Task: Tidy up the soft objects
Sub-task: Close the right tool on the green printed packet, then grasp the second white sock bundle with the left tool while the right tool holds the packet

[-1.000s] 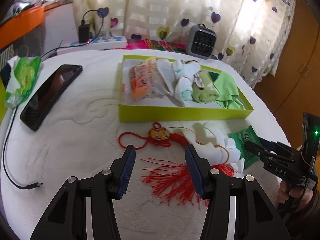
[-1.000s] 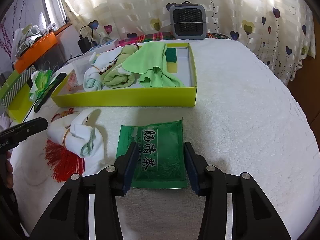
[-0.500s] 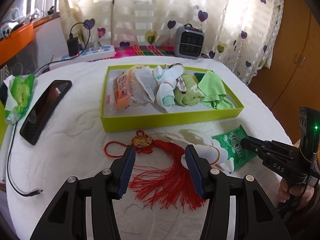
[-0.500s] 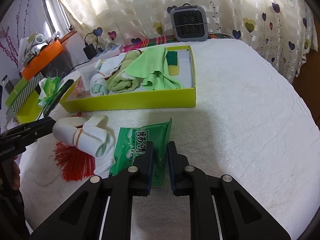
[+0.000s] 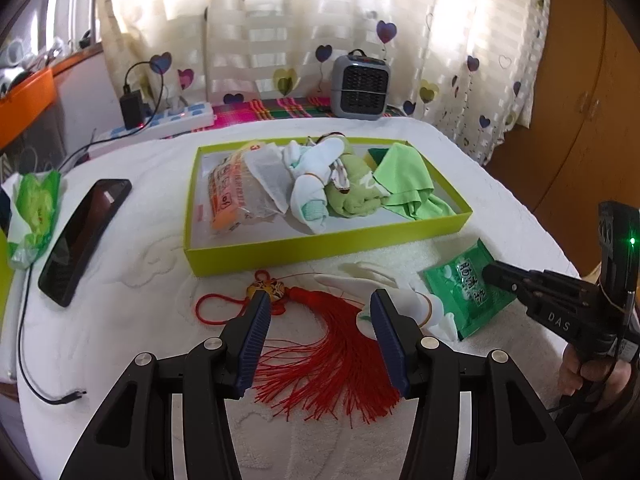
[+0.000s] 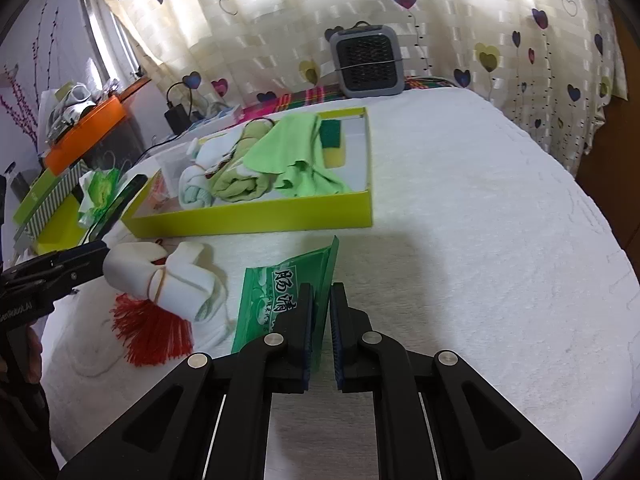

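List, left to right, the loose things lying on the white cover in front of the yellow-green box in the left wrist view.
Red cord loop → tiger charm → red tassel → white sock bundle → green tea packet, held in the shut jaws of the right gripper.

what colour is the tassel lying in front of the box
Red: the tassel has red threads fanned out on the white cover, clearest in the left wrist view.

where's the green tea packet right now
In the right wrist view the flat green foil tea packet is pinched in the right gripper, just right of the rolled white socks, before the yellow-green box.
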`<action>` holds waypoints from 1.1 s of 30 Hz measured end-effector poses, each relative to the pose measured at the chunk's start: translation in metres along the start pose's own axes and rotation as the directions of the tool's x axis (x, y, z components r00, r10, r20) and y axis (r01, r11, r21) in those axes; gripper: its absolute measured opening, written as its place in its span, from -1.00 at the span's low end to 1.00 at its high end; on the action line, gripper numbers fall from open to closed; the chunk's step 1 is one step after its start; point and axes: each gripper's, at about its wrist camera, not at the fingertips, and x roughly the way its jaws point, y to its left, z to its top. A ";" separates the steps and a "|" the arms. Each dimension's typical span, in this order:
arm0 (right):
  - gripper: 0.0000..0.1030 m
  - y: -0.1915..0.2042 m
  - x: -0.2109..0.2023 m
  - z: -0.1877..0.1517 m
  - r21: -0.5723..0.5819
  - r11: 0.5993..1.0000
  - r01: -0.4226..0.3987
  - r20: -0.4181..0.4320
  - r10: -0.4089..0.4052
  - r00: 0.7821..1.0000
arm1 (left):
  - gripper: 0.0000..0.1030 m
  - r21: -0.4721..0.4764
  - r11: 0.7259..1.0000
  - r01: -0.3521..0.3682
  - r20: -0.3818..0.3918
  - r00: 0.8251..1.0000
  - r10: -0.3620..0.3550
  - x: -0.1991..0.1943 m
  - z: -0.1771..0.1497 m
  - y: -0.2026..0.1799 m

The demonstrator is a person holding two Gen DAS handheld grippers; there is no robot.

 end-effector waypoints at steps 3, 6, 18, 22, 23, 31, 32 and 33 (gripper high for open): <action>-0.84 -0.004 -0.002 0.001 0.004 1.000 0.015 0.007 -0.015 1.000 | -0.01 0.030 0.999 -0.024 0.003 1.000 0.024 -0.002 -0.001 -0.006; -0.84 -0.007 -0.004 0.002 0.003 0.999 0.033 0.015 -0.033 0.999 | -0.01 0.042 0.999 -0.025 -0.010 1.000 0.026 -0.002 -0.003 -0.010; -0.84 -0.032 -0.011 0.004 0.039 0.996 0.083 0.023 -0.084 0.996 | -0.01 0.094 0.996 -0.010 -0.033 0.999 0.013 -0.009 -0.009 -0.023; -0.84 -0.034 -0.010 0.005 0.044 0.996 0.082 0.020 -0.083 0.996 | -0.01 0.105 0.994 -0.012 -0.035 0.999 0.016 -0.011 -0.010 -0.026; -0.84 -0.035 -0.009 0.005 0.047 0.996 0.082 0.018 -0.083 0.996 | -0.01 0.108 0.994 -0.012 -0.038 0.999 0.016 -0.012 -0.010 -0.027; -0.84 -0.037 -0.009 0.003 0.052 0.996 0.073 0.013 -0.073 0.997 | -0.01 0.136 0.991 -0.020 -0.020 1.000 0.023 -0.025 -0.010 -0.034; -0.84 -0.038 -0.009 0.003 0.053 0.996 0.071 0.012 -0.072 0.997 | -0.01 0.136 0.991 -0.019 -0.016 1.000 0.021 -0.027 -0.010 -0.035; -0.84 -0.038 -0.009 0.003 0.054 0.996 0.070 0.011 -0.071 0.997 | -0.01 0.136 0.990 -0.019 -0.009 1.000 0.021 -0.029 -0.010 -0.035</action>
